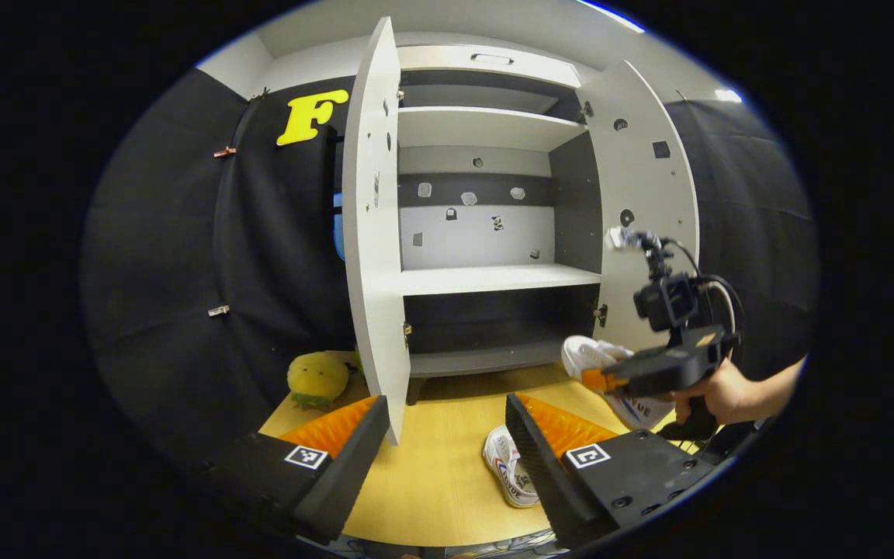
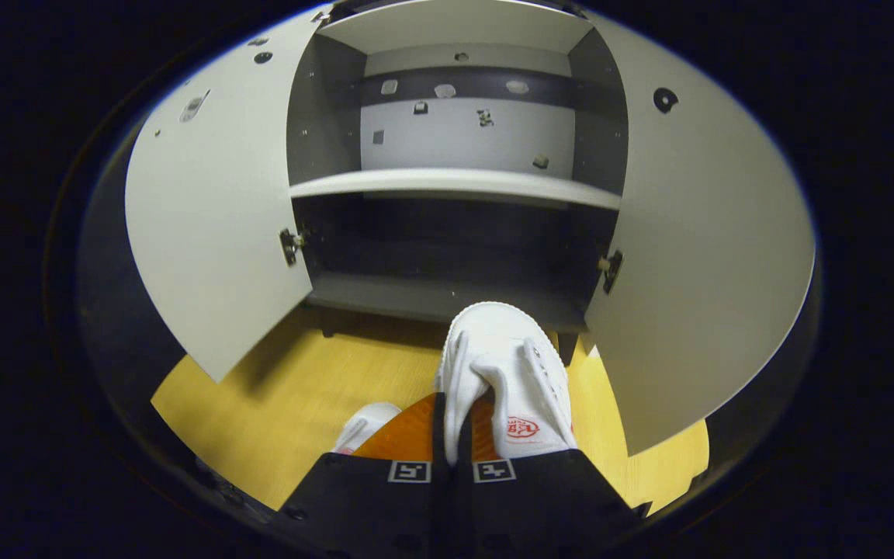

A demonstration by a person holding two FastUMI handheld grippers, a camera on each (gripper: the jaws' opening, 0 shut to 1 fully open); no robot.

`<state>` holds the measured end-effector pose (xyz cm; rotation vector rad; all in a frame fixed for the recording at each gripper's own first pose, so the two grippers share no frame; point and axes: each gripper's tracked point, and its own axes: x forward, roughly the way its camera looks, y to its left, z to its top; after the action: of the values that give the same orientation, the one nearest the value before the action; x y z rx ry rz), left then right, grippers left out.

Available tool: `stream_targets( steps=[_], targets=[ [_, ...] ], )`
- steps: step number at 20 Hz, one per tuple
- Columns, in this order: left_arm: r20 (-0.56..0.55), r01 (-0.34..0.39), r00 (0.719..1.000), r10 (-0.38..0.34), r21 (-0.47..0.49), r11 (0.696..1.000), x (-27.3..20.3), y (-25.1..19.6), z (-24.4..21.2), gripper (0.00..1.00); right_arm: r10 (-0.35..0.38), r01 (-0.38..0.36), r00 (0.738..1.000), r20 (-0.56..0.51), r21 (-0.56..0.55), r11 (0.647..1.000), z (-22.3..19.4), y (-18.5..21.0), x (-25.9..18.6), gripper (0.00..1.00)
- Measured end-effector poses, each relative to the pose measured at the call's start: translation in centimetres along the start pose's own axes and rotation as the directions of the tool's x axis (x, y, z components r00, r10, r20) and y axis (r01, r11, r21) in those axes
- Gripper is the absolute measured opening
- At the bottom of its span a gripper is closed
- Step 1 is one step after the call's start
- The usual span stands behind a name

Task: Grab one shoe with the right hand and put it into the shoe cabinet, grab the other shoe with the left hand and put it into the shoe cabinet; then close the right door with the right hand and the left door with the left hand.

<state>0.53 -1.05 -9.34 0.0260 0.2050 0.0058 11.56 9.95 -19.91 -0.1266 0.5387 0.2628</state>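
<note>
Left gripper view: a white shoe (image 1: 511,468) with a printed side lies on the wooden floor (image 1: 431,473), just beside the right finger of the left gripper (image 1: 447,435), whose jaws stand wide apart and empty before the open shoe cabinet (image 1: 486,233). A hand (image 1: 715,392) carries the right gripper (image 1: 598,380), holding a second white shoe (image 1: 610,373) near the right door (image 1: 649,202).

Right gripper view: the right gripper (image 2: 455,423) is clamped on that white shoe's (image 2: 509,373) collar, toe aimed at the cabinet's bottom shelf (image 2: 416,299).
</note>
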Motion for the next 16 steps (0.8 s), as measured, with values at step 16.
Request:
stream_targets(
  steps=[16],
  targets=[
    [0.058, -0.093, 0.994, 0.095, -0.031, 0.995, 1.0, 1.7, 2.7, 0.95, 0.035, -0.029, 0.949, 0.312, -0.025, 0.999, 29.6, -0.7, 6.0, 0.05]
  ],
)
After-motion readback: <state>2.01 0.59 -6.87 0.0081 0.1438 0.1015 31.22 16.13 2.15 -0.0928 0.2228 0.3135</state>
